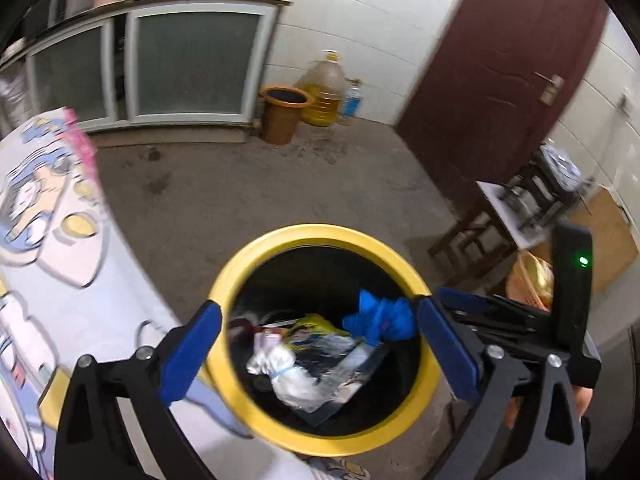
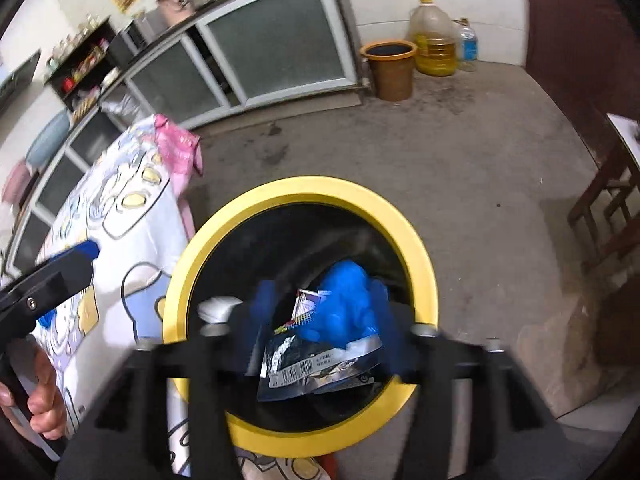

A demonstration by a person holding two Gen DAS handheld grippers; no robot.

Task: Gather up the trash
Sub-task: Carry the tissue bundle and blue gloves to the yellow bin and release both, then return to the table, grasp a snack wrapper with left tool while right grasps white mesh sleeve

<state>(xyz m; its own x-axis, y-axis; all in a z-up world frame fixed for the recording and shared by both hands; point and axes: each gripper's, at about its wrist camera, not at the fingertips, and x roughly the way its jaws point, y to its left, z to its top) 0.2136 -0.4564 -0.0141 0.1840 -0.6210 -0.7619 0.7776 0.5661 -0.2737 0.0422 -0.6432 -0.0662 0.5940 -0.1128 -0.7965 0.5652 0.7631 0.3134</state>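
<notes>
Both tongs hang over the yellow-rimmed trash bin (image 1: 320,240), which stands on the concrete floor (image 1: 280,184) against the edge of a counter (image 1: 60,288) draped in a cartoon-print cloth; placing the bin there seems meant to let rubbish go straight from the counter into it. The left tongs (image 1: 320,344) are spread wide with nothing between the blue pads, so they look either finished with a drop or waiting above the opening. The right tongs (image 2: 324,320) are closed on a crumpled blue glove (image 2: 344,304), which bulges up between the blue fingers, and a silver snack wrapper (image 2: 316,364) with a barcode hangs just under it; motion blur makes it unclear whether the wrapper is pinched too or already lying in the bin. From the left wrist view, white plastic (image 1: 292,376) and other scraps rest at the bin's bottom, though the dark interior hides much of the pile. The bin's near rim is cut off behind the tongs' frames, and the counter's surface is mostly out of sight.
</notes>
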